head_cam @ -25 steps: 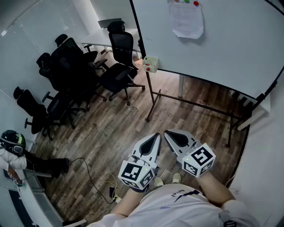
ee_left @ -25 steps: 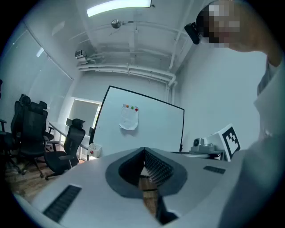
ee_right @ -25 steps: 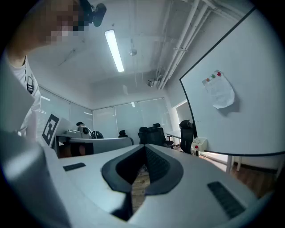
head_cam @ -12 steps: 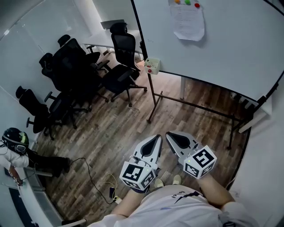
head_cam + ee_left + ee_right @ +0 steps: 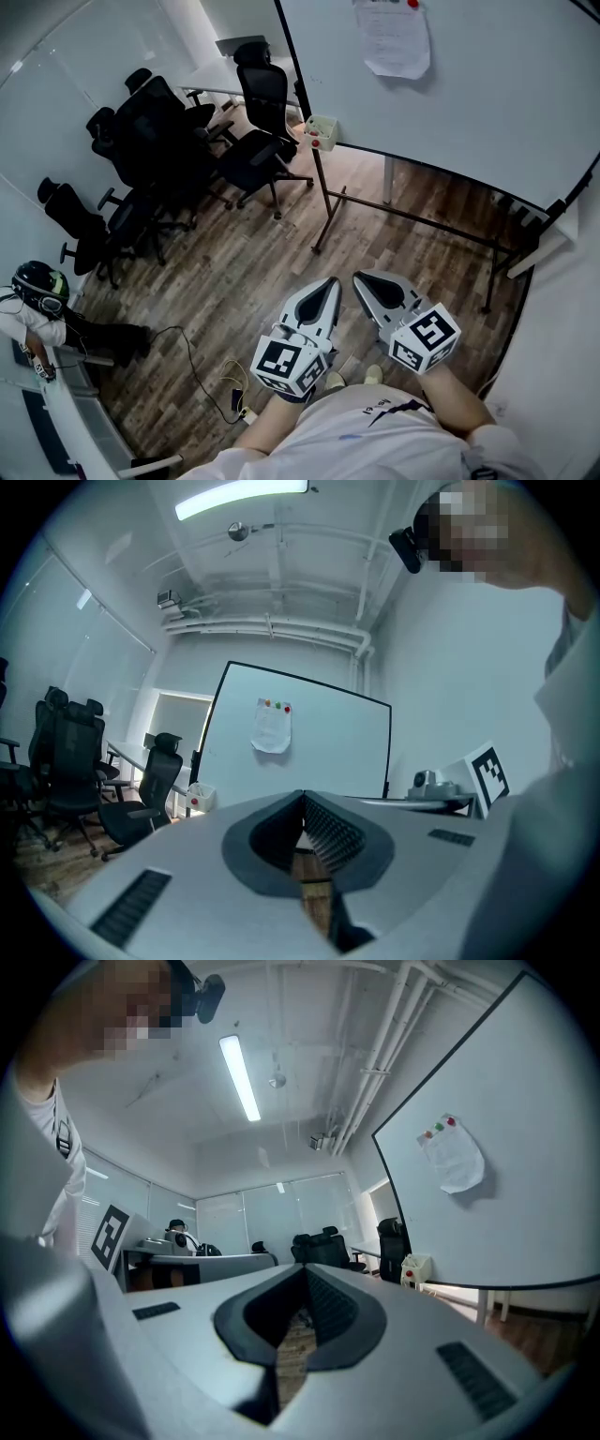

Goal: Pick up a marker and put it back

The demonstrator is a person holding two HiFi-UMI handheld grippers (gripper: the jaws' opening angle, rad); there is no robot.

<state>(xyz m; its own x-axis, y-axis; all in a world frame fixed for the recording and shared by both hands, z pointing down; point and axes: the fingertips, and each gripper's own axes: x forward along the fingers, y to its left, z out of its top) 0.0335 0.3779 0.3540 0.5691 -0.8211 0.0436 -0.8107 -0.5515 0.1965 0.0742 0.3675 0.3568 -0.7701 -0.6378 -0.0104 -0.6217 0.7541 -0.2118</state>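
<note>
Both tools are held closed and empty, the left tool (image 5: 328, 283) just beside the right tool (image 5: 360, 278), above the wooden floor (image 5: 246, 274), near a whiteboard (image 5: 487, 103).

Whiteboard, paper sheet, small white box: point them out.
Large white whiteboard (image 5: 497, 103): head view, bare face.
White paper sheet (image 5: 392, 39): head view, its middle.
Small white box (image 5: 320, 133): head view, its front.

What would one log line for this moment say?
phase: task not begun | left tool: shut, empty | right tool: shut, empty | both in front of person, short of whiteboard | marker: none in view
</note>
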